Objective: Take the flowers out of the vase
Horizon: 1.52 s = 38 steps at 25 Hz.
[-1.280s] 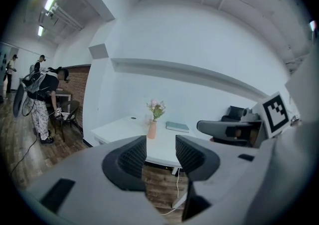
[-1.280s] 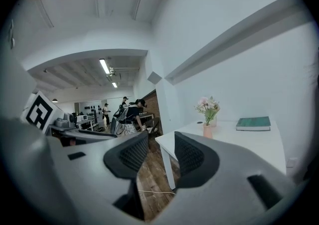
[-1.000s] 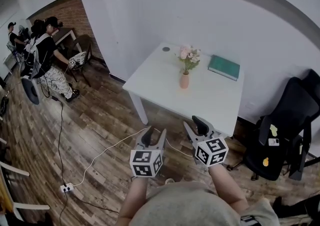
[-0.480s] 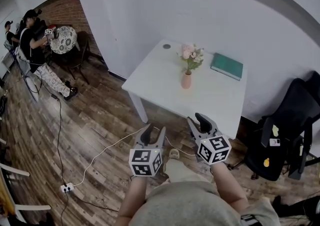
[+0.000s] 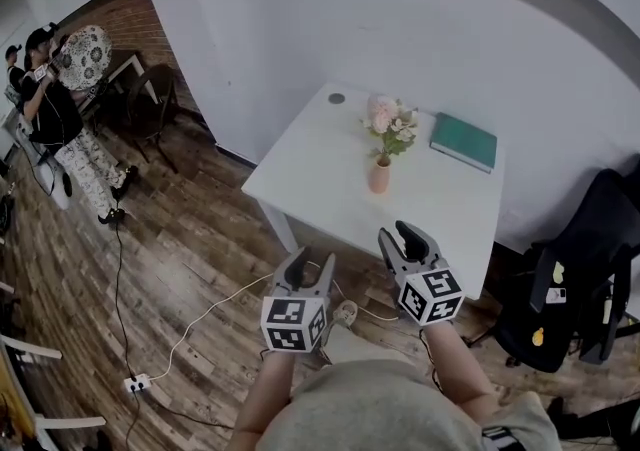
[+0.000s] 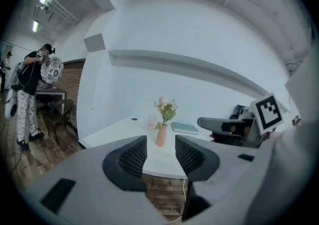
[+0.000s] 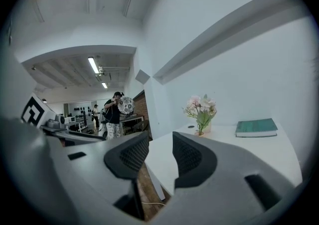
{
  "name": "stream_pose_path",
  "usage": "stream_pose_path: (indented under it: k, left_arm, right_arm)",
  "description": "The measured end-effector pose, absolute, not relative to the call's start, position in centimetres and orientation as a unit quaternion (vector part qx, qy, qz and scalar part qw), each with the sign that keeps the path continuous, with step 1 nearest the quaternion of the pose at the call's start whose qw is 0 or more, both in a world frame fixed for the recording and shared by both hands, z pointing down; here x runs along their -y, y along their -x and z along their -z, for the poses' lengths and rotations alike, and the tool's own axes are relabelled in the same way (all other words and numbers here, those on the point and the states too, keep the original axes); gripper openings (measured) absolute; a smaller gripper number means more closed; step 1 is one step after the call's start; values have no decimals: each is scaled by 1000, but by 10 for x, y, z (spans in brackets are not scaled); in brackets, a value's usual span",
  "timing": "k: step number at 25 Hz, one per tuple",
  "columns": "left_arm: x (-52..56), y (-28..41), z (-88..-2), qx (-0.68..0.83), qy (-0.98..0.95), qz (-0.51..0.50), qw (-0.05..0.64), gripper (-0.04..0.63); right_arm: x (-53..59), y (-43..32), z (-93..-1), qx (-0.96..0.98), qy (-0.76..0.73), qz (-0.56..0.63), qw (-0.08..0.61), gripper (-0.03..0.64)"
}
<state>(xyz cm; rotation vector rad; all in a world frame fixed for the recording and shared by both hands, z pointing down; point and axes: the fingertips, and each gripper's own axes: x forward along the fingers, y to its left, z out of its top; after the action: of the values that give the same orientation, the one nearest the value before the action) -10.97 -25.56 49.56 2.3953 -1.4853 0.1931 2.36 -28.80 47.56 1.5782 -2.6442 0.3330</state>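
A small peach vase (image 5: 379, 177) holding pink flowers (image 5: 388, 123) with green leaves stands on the white table (image 5: 310, 159). Both grippers hover over the floor short of the table's near edge, well apart from the vase. My left gripper (image 5: 308, 261) is open; through its gap I see the vase (image 6: 161, 135) and the flowers (image 6: 166, 109). My right gripper (image 5: 400, 236) is open and its jaws are closing a little with nothing between them. In the right gripper view, the flowers (image 7: 201, 109) stand to the right of the jaws' gap (image 7: 160, 154).
A green book (image 5: 464, 142) lies at the table's far right and a small dark disc (image 5: 337, 98) at its back edge. A black office chair (image 5: 590, 269) stands right of the table. A white cable and a power strip (image 5: 138, 382) lie on the wood floor. A person (image 5: 50, 109) stands far left.
Both grippers have moved forward towards the table, which now looks nearer. The vase and flowers have not moved. The person at far left has shifted position.
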Motion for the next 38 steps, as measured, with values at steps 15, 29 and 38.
stream_pose_path:
  k: [15, 29, 38]
  left_arm:
    - [371, 92, -499, 490, -851, -73, 174, 161]
    - [442, 77, -511, 458, -866, -86, 179, 161]
    - [475, 63, -521, 444, -872, -92, 185, 161]
  right_arm:
    - [401, -44, -481, 833, -541, -111, 35, 149]
    - [471, -62, -508, 810, -570, -128, 53, 150]
    - [501, -77, -538, 798, -579, -151, 72, 150]
